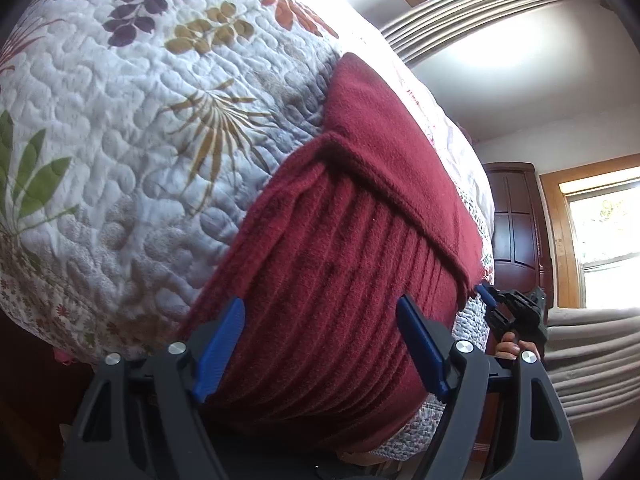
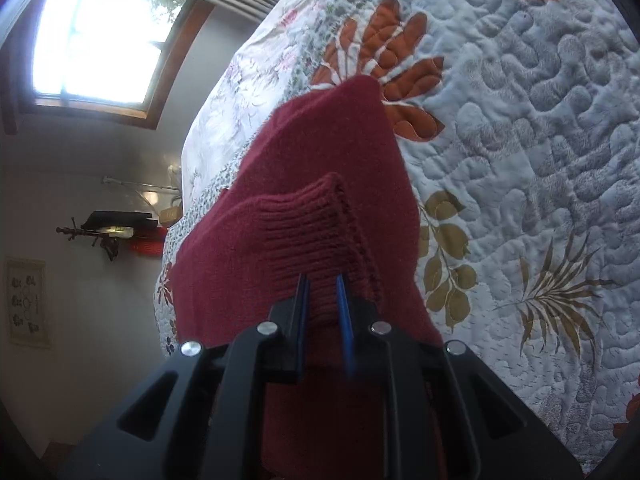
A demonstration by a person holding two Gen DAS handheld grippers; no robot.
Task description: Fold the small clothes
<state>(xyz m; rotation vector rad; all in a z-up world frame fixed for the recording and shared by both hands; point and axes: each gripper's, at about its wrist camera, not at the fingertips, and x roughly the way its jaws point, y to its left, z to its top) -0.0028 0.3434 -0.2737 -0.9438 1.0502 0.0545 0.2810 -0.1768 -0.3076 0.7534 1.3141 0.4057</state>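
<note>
Both grippers are at the near edge of a dark red knitted garment [image 1: 360, 200] that lies on a bed with a white quilt [image 1: 120, 120] printed with coloured leaves.

Seen by the left wrist camera, the left gripper [image 1: 320, 344] has its two blue fingers [image 1: 220, 344] spread wide, one on each side of the ribbed part of the garment. The ribbed cloth fills the gap between them, but I cannot tell if the fingers touch it. A flat, smooth part of the garment is folded over the far end of the ribs, with a diagonal hem crossing the cloth. At the right side of this view the right gripper [image 1: 490, 294] shows beside the garment's right edge, with fingers of the person's hand [image 1: 510, 348] around its handle.

Seen by the right wrist camera, the right gripper [image 2: 322, 316] has its blue fingers [image 2: 345, 320] close together, pinching a fold of the ribbed band between them. The band stands up a little from the rest of the garment [image 2: 320, 140], which stretches away over the quilt [image 2: 520, 120] to a pointed far corner.

Behind the bed there are a bright window [image 2: 100, 36] and a dark wooden cabinet [image 1: 514, 232].
</note>
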